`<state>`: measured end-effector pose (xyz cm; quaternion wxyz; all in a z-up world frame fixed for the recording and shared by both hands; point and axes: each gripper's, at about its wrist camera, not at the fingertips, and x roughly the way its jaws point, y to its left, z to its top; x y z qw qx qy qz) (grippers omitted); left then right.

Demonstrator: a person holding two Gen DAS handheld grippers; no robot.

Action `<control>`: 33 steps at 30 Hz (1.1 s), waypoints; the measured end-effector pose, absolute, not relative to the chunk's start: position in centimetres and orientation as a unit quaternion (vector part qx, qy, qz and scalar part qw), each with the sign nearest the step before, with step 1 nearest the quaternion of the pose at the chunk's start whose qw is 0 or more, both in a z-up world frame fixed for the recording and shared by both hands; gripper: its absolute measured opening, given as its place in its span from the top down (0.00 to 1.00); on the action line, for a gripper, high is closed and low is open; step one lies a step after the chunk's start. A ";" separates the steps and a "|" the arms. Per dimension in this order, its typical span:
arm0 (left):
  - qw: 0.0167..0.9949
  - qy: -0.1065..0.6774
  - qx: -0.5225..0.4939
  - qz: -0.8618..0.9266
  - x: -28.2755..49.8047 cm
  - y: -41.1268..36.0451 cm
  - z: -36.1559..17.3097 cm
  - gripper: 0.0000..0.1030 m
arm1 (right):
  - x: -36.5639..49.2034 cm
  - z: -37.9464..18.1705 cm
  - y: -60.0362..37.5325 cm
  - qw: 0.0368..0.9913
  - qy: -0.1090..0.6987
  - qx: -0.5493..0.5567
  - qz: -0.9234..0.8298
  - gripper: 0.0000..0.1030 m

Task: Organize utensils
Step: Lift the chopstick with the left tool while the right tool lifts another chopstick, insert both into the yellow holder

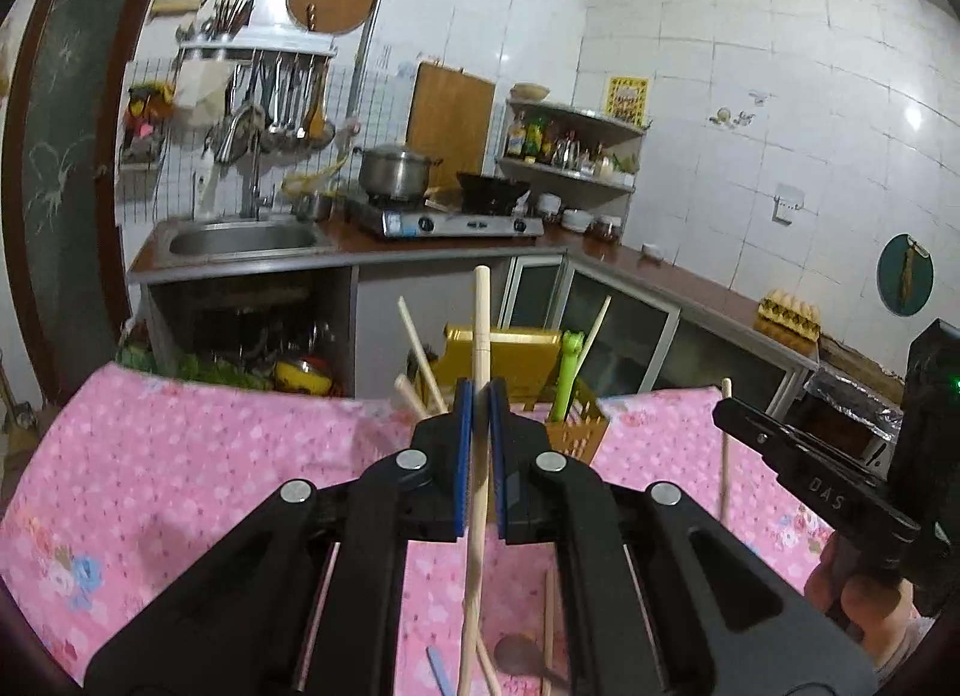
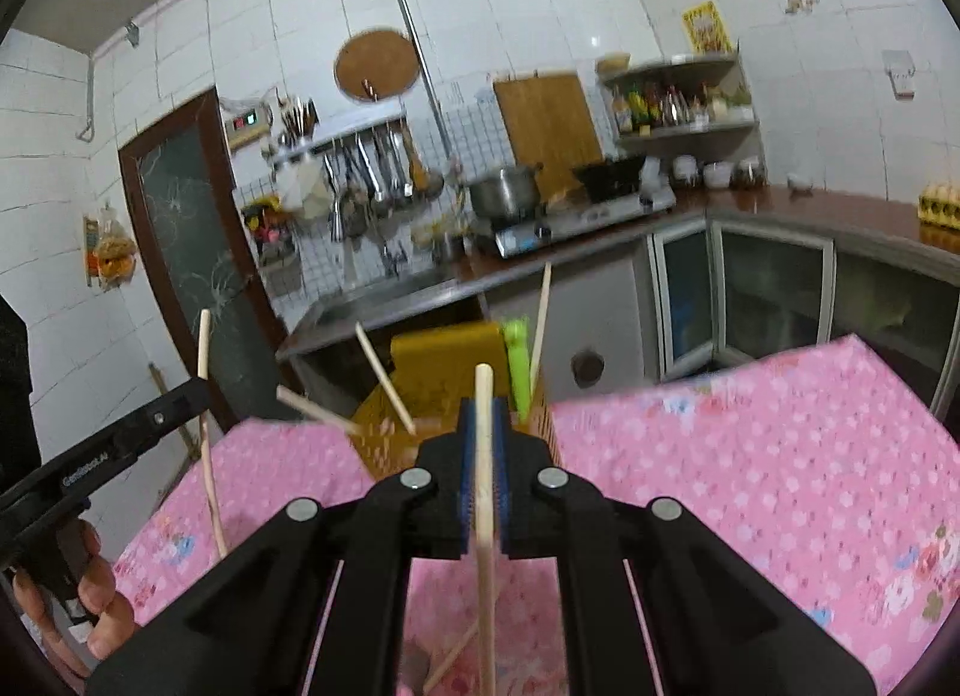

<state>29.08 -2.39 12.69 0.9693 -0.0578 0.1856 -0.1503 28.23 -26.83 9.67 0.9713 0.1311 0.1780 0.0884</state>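
Note:
My left gripper [image 1: 480,396] is shut on a pale wooden chopstick [image 1: 482,324] that stands nearly upright between its blue pads. Just behind it on the pink cloth stands a yellow slotted utensil holder [image 1: 576,432], with several chopsticks and a green utensil [image 1: 567,372] in it. My right gripper [image 2: 483,411] is shut on a second chopstick [image 2: 485,576], also upright, in front of the same holder [image 2: 384,426]. Each gripper shows in the other's view: the right gripper [image 1: 723,417] at the right, the left gripper [image 2: 201,390] at the left, each with its stick.
A pink floral cloth [image 1: 180,486] covers the table. A wooden spoon [image 1: 516,651] and loose chopsticks [image 1: 549,618] lie on it beneath the left gripper. Beyond the table runs a kitchen counter with a sink [image 1: 240,240], a gas stove [image 1: 456,222] and an egg tray [image 1: 789,312].

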 end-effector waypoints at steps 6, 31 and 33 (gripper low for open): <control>0.980 0.118 -0.045 -0.151 30.5 -3.8 16.4 0.96 | 30.2 13.1 -26.5 0.983 0.116 0.115 0.081 0.94; 0.990 0.085 -0.047 -0.104 45.0 -7.7 10.4 0.96 | 39.9 12.0 -25.7 0.993 0.046 0.085 0.062 0.94; 0.988 0.099 -0.042 -0.107 44.7 -7.5 9.3 0.95 | 40.1 10.8 -25.5 0.993 0.063 0.079 0.065 0.94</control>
